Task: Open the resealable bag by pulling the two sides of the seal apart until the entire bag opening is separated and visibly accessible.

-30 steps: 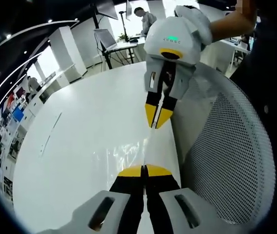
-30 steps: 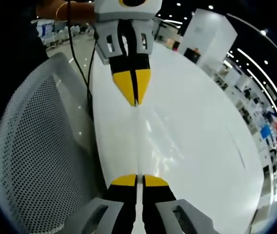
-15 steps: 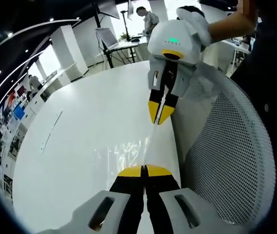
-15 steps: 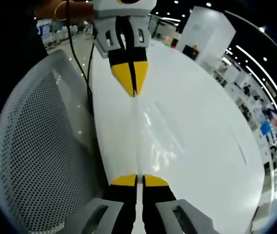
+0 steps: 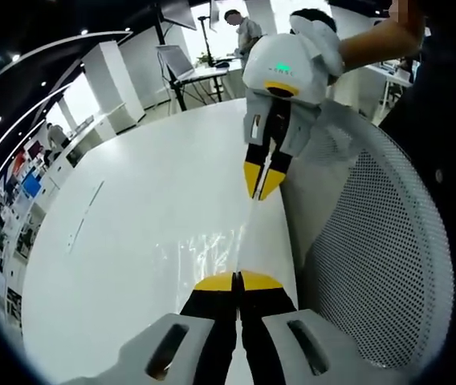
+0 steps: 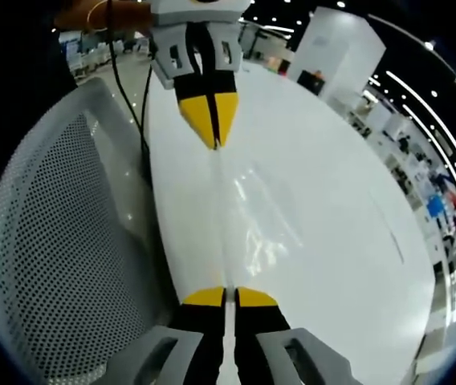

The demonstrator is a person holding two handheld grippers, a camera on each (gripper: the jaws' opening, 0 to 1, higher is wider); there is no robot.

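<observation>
The left gripper (image 5: 237, 281) and the right gripper (image 6: 222, 296) face each other, well apart, each with its yellow-tipped jaws pressed together.

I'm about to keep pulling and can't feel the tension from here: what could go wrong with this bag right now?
1. Both hand-held grippers pinch only the thin top edge of the clear bag: left hand-held gripper, right hand-held gripper. The film could slip out.
2. The bag is stretched along the table's edge beside the mesh chair; if released, it may drop off.
</observation>
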